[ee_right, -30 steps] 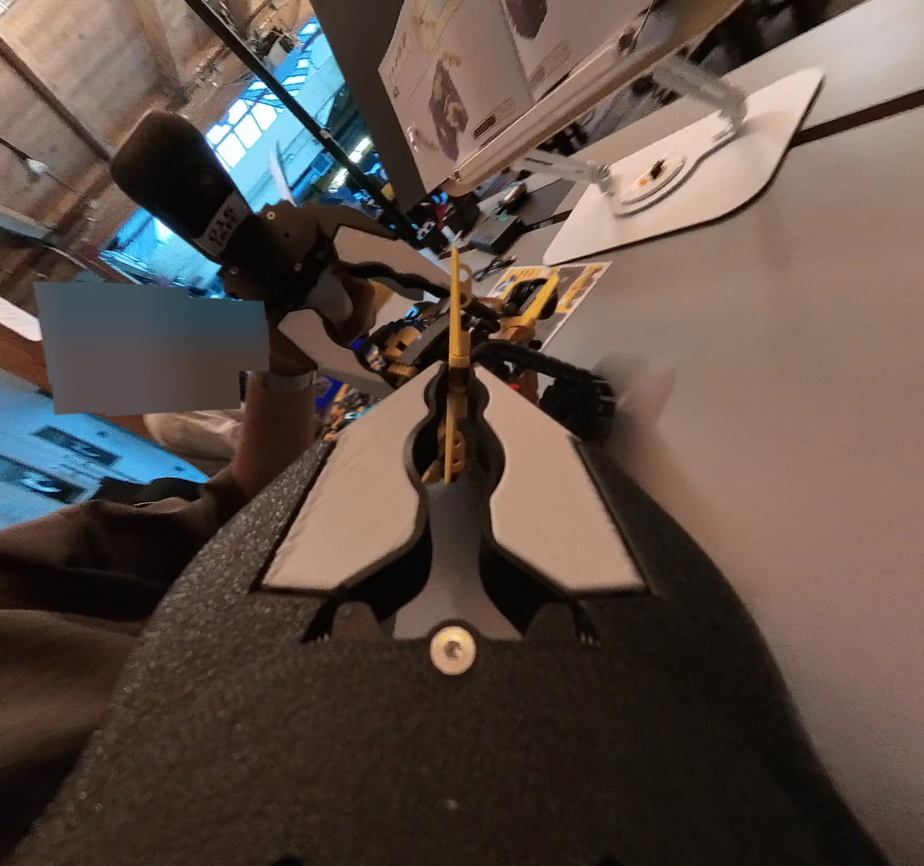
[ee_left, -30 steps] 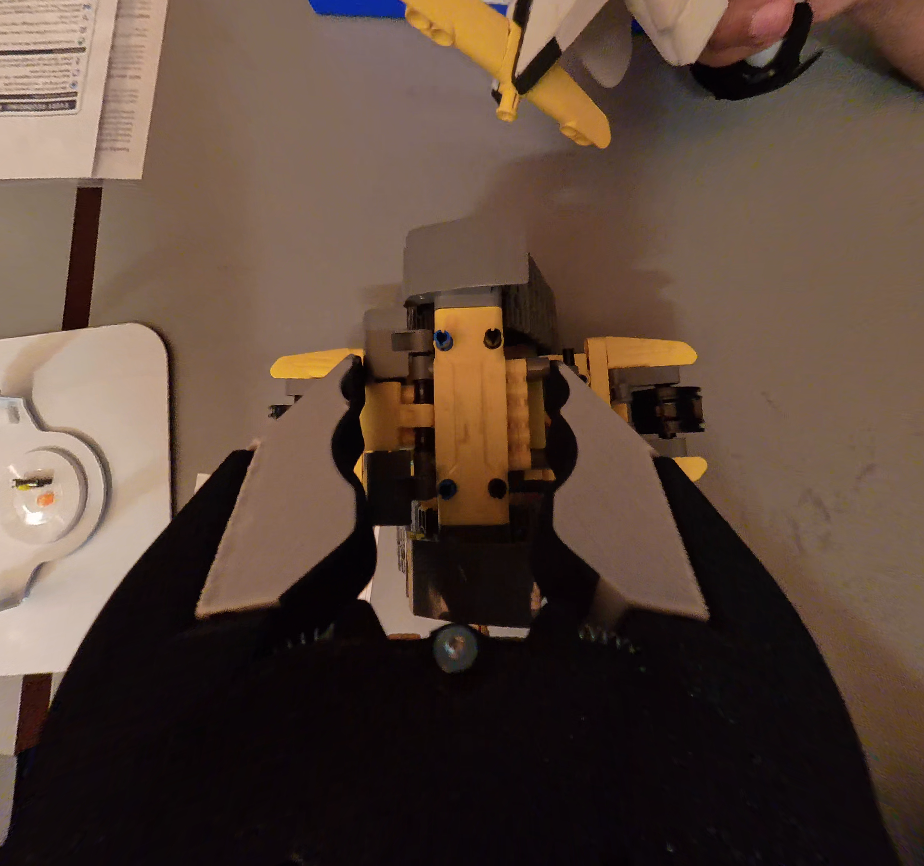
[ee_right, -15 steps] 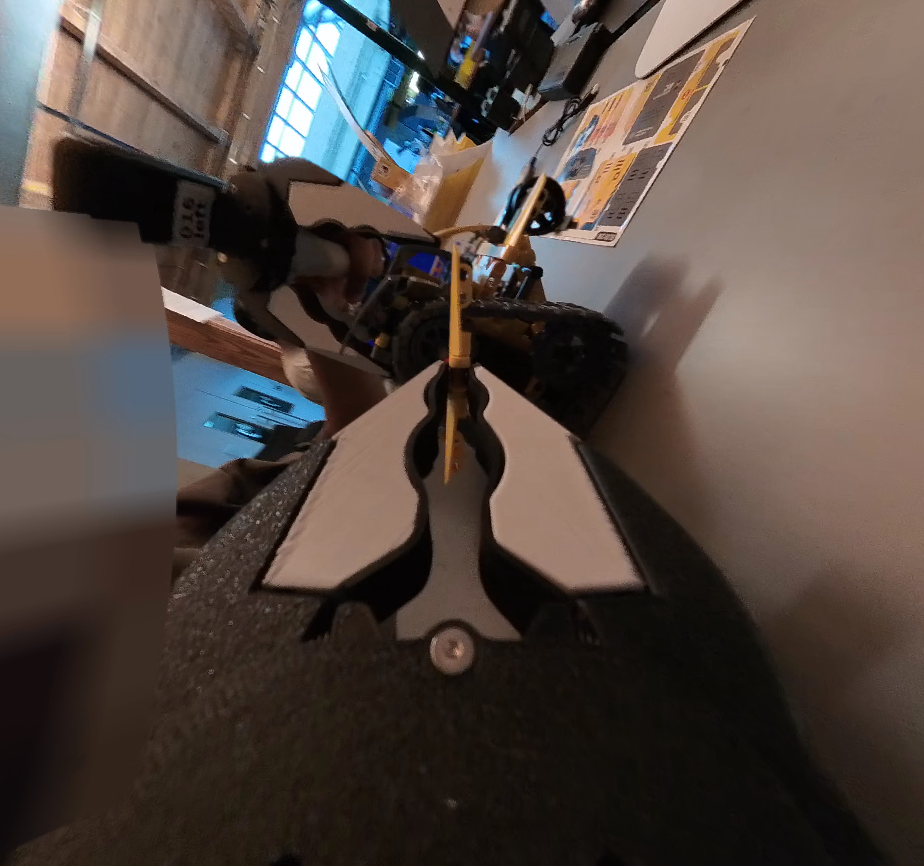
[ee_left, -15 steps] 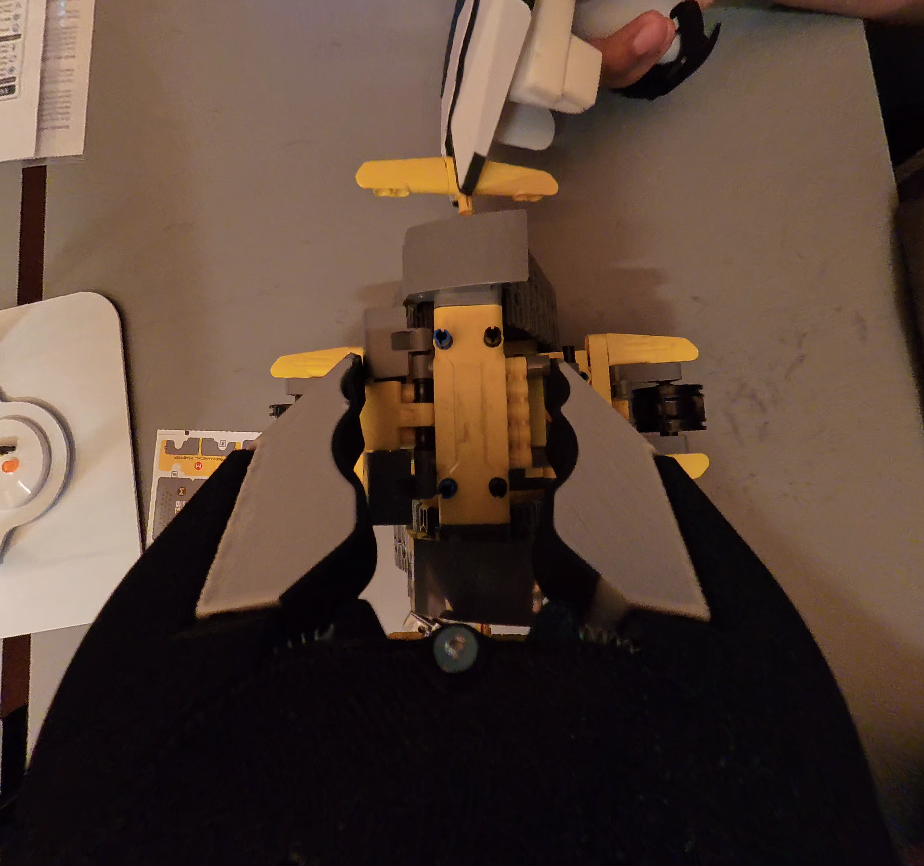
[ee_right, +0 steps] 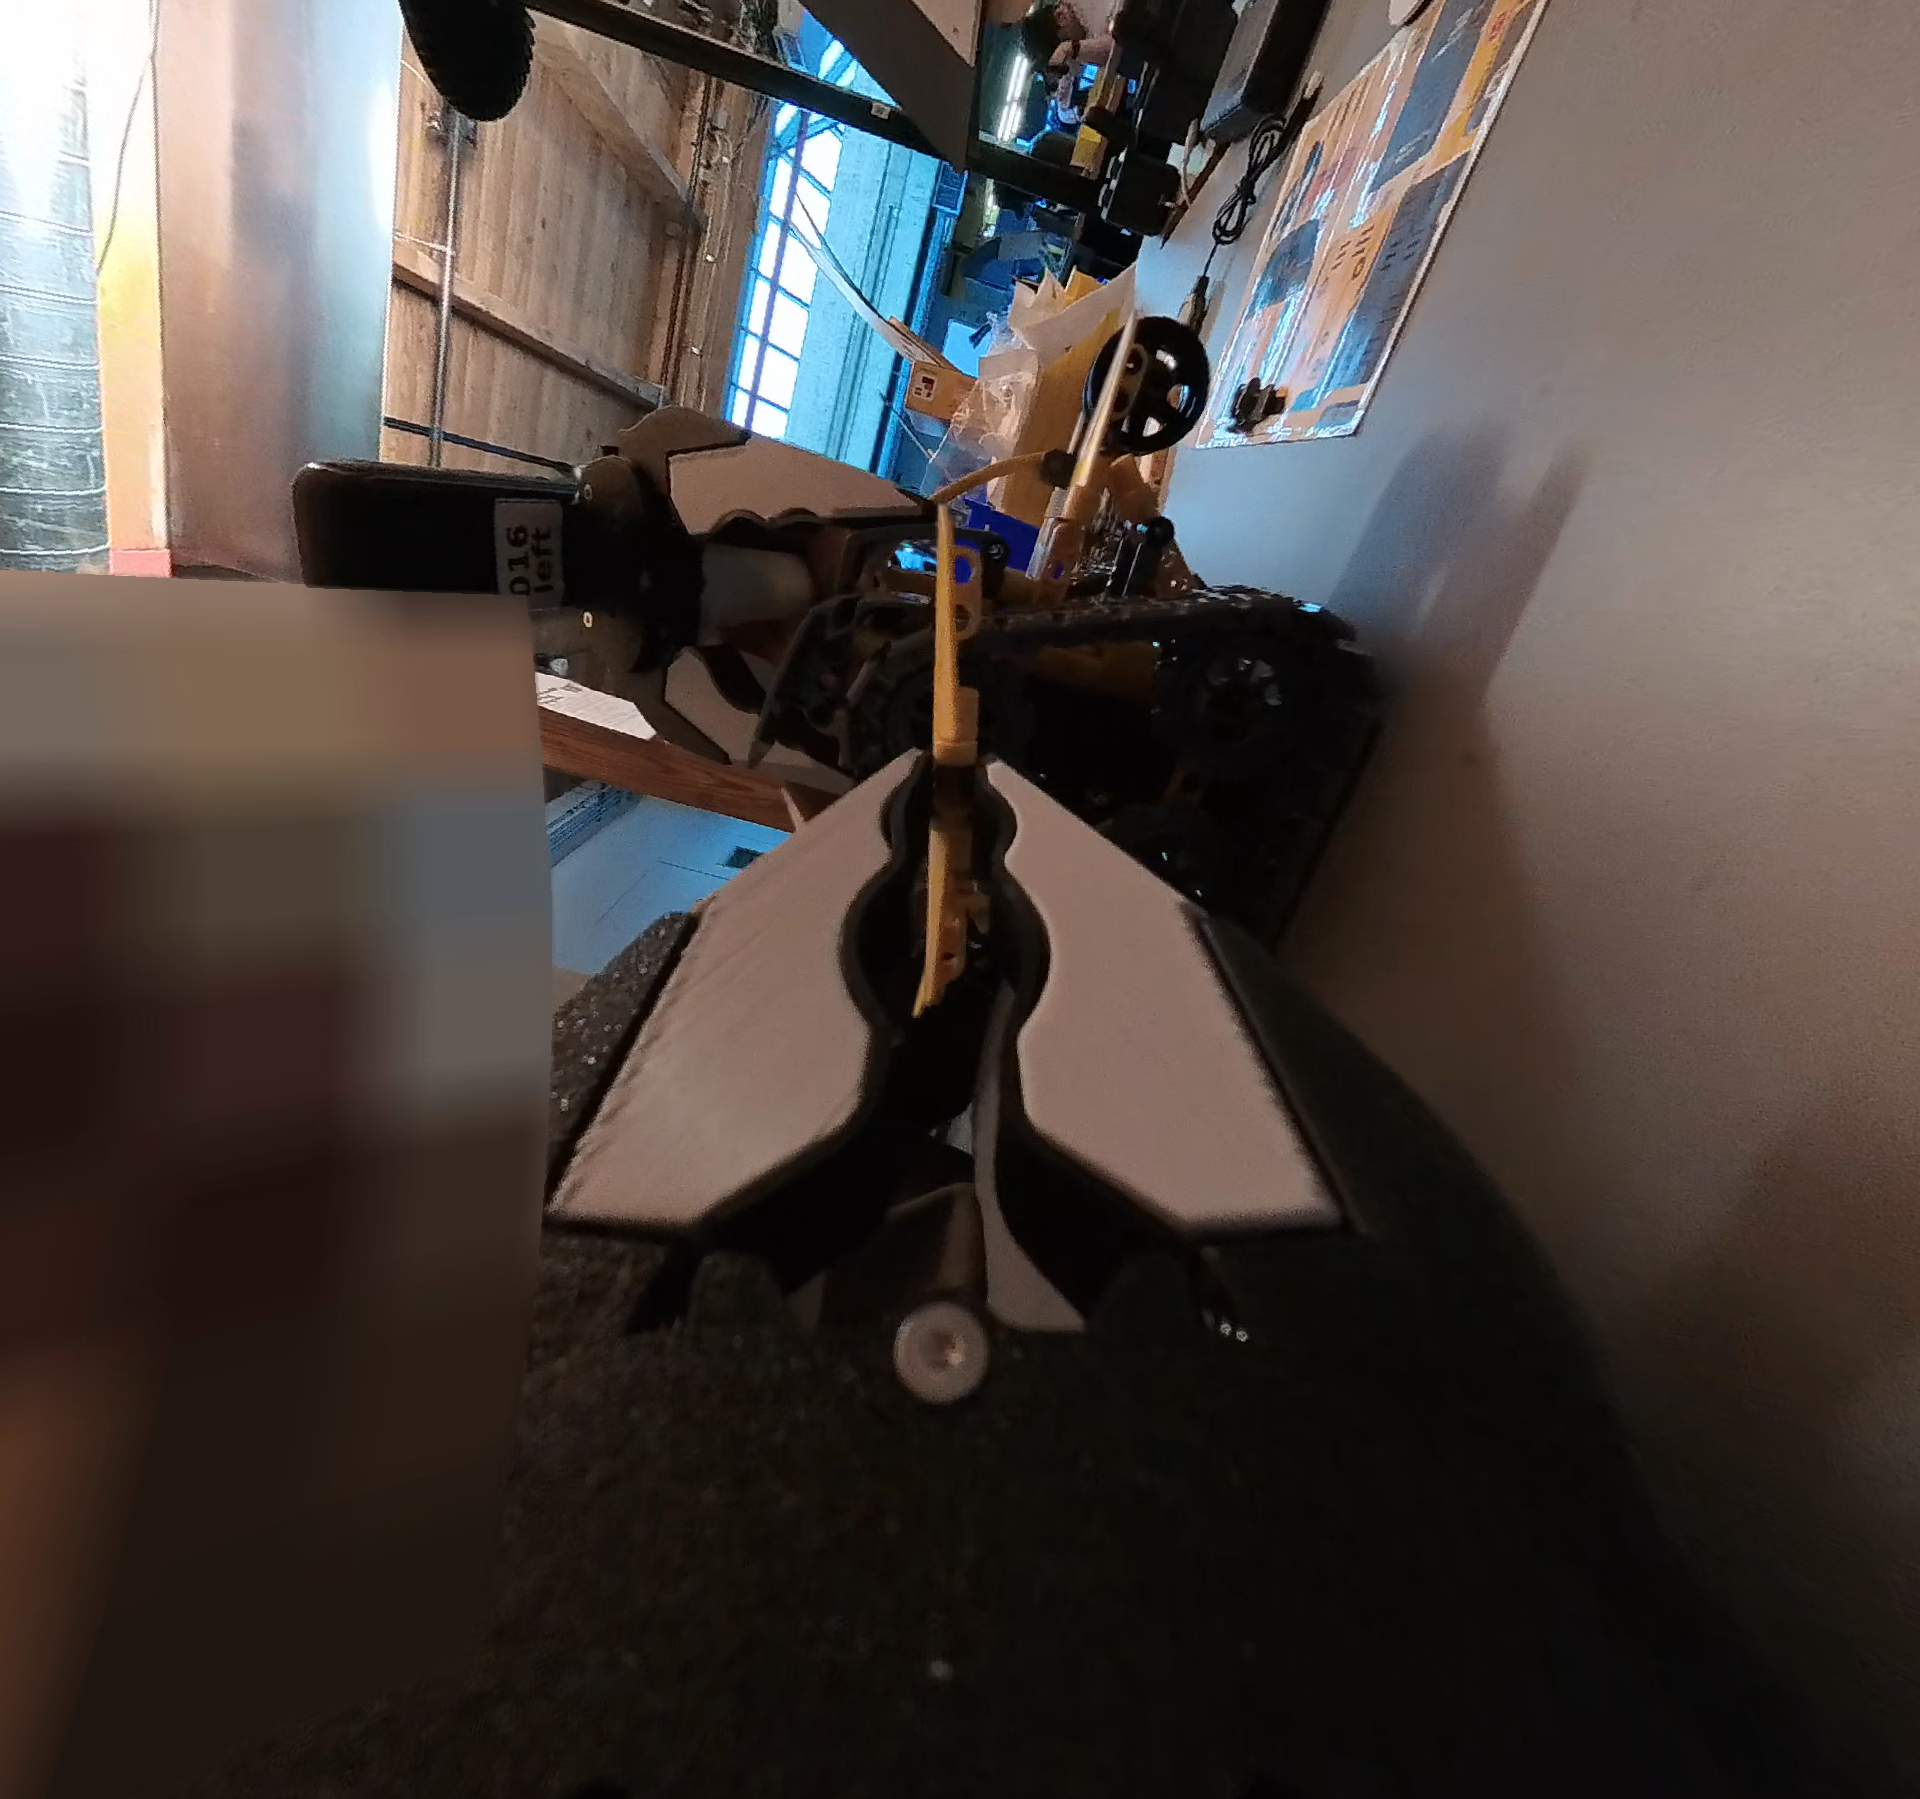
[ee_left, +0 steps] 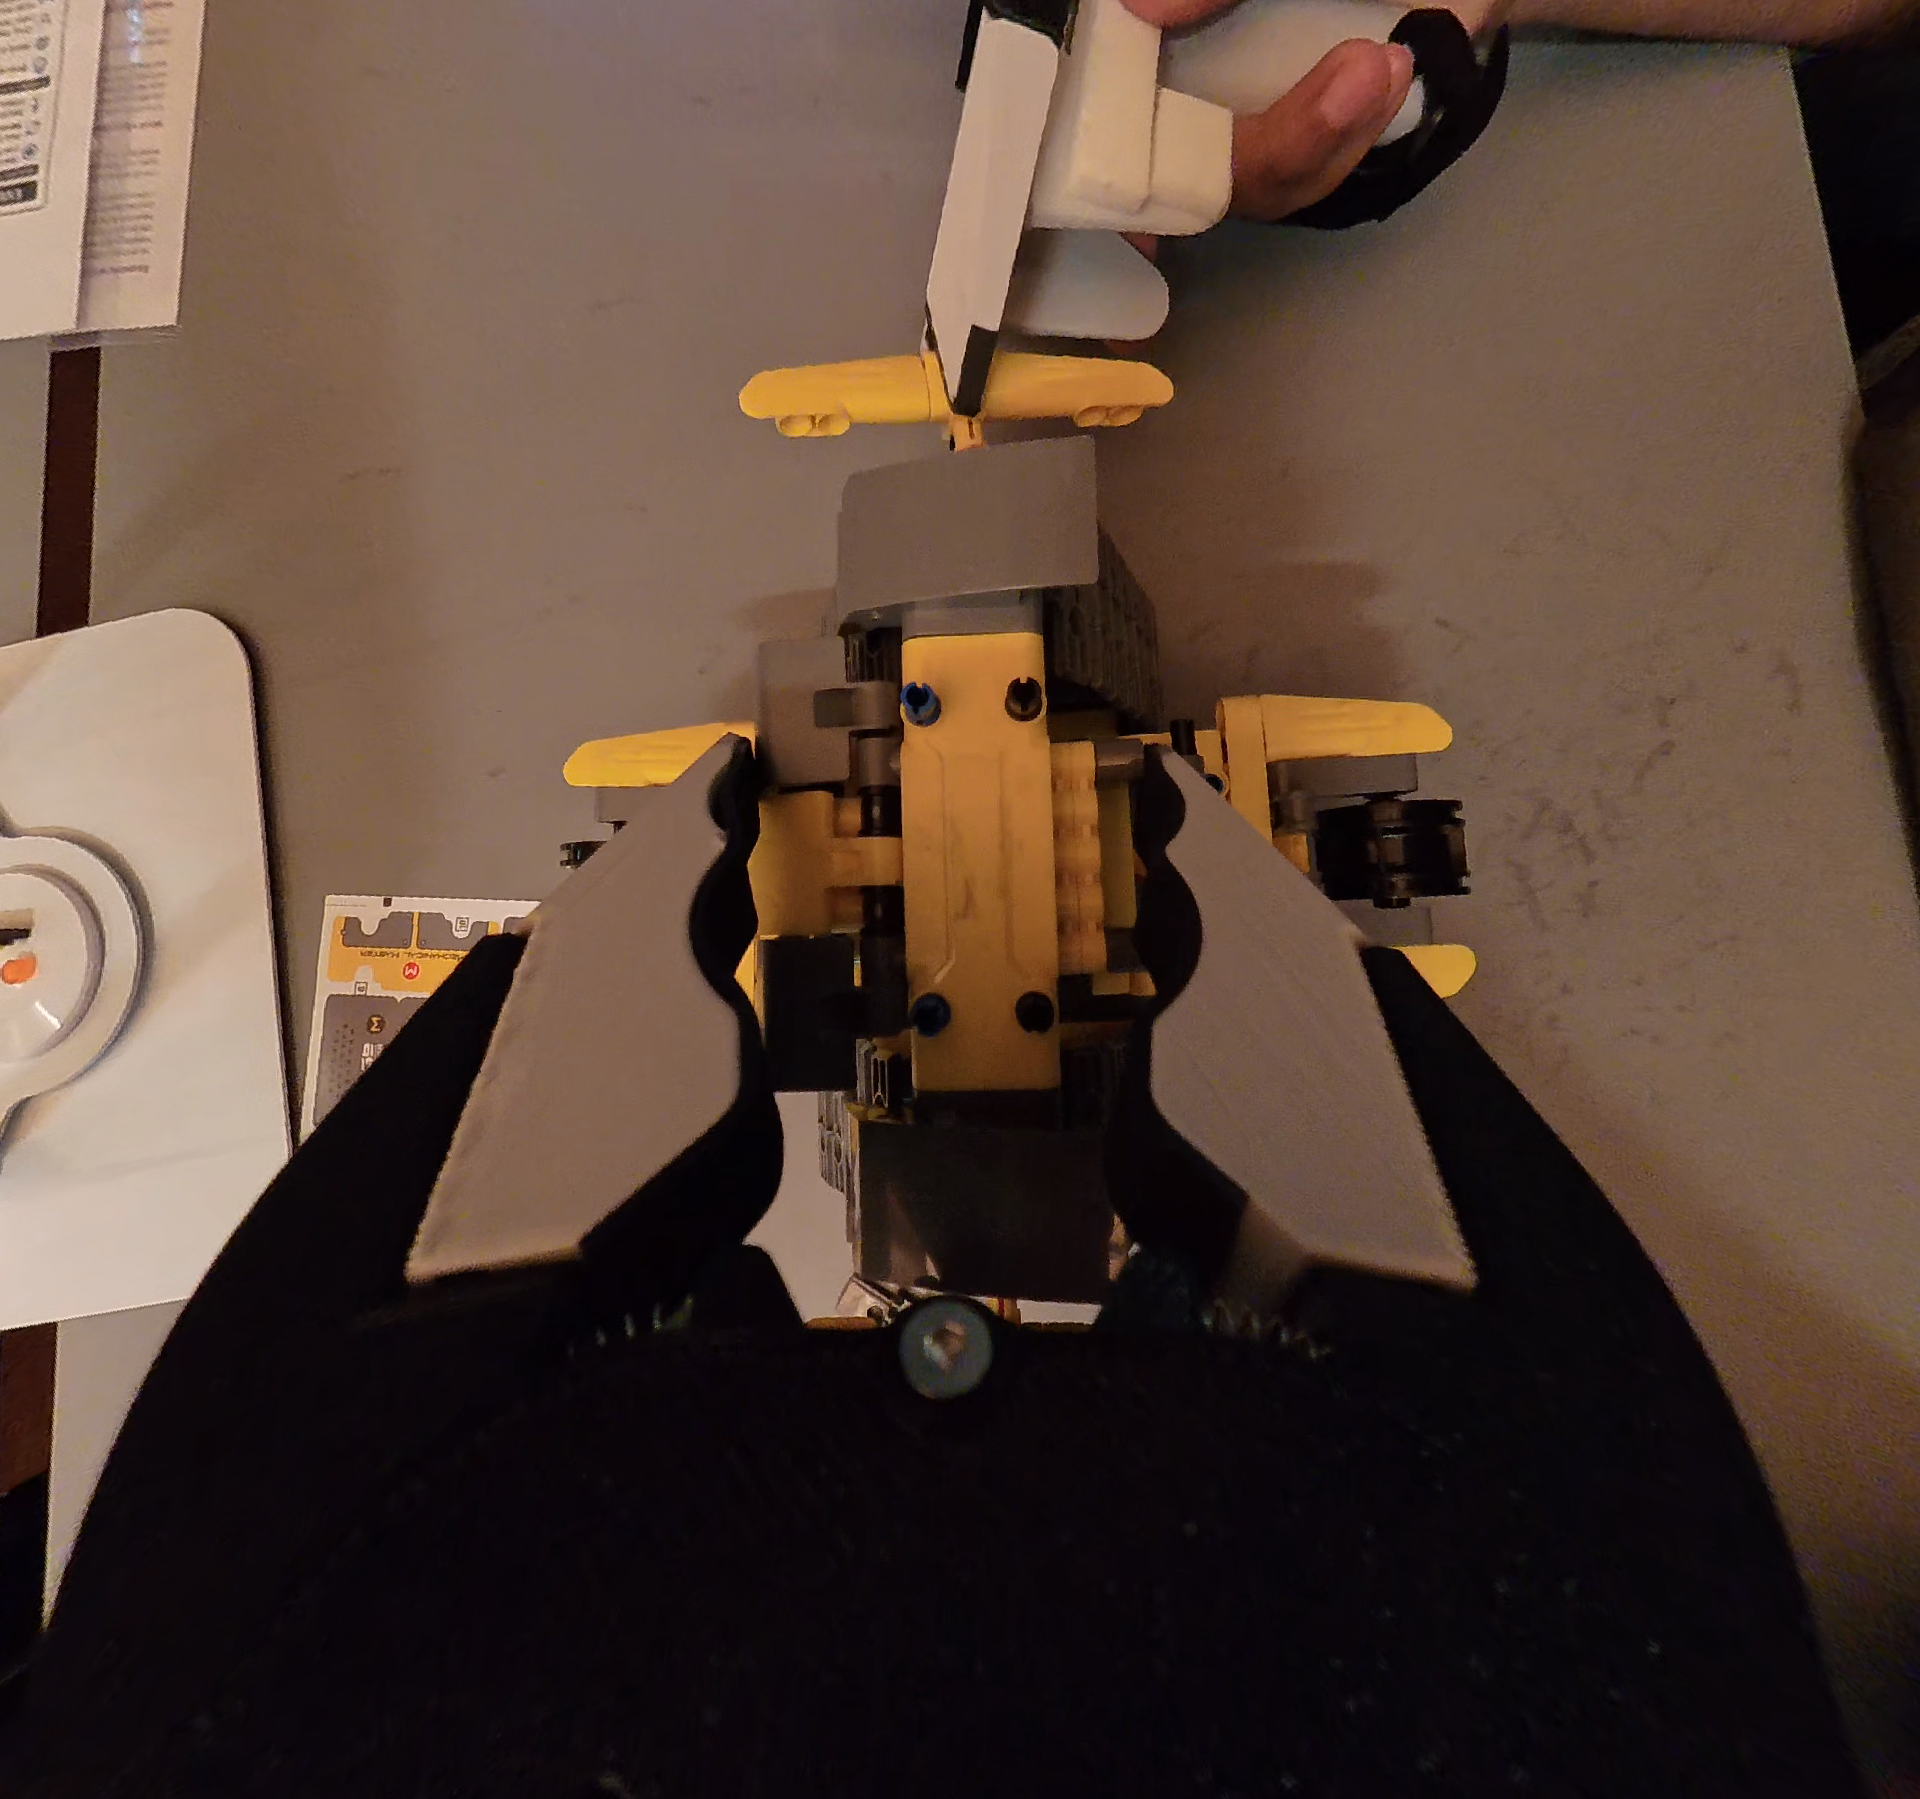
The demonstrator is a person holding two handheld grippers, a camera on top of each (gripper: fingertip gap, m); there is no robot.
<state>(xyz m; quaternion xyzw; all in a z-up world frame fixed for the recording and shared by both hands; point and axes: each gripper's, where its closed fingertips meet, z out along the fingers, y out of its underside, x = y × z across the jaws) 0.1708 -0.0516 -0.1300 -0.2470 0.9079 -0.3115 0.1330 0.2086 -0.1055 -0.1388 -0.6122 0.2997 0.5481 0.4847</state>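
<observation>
Gripping yellow-grey brick vehicle (ee_left: 977, 876), left tool (ee_left: 940, 845), right tool (ee_right: 951, 793) pinching yellow panel (ee_left: 852, 393)

Right gripper (ee_right: 951, 793) fingers (ee_right: 1132, 1022) pinching thin yellow piece (ee_right: 951, 710); tracked model vehicle (ee_right: 1143, 648) just beyond.

Workshop: timber walls (ee_right: 540, 222), cluttered benches (ee_right: 1132, 118), grey worktable (ee_left: 520, 347).

Print shows on the leaflet (ee_left: 62, 87), sticker sheet (ee_left: 384, 980) and left tool's label (ee_right: 528, 560).
</observation>
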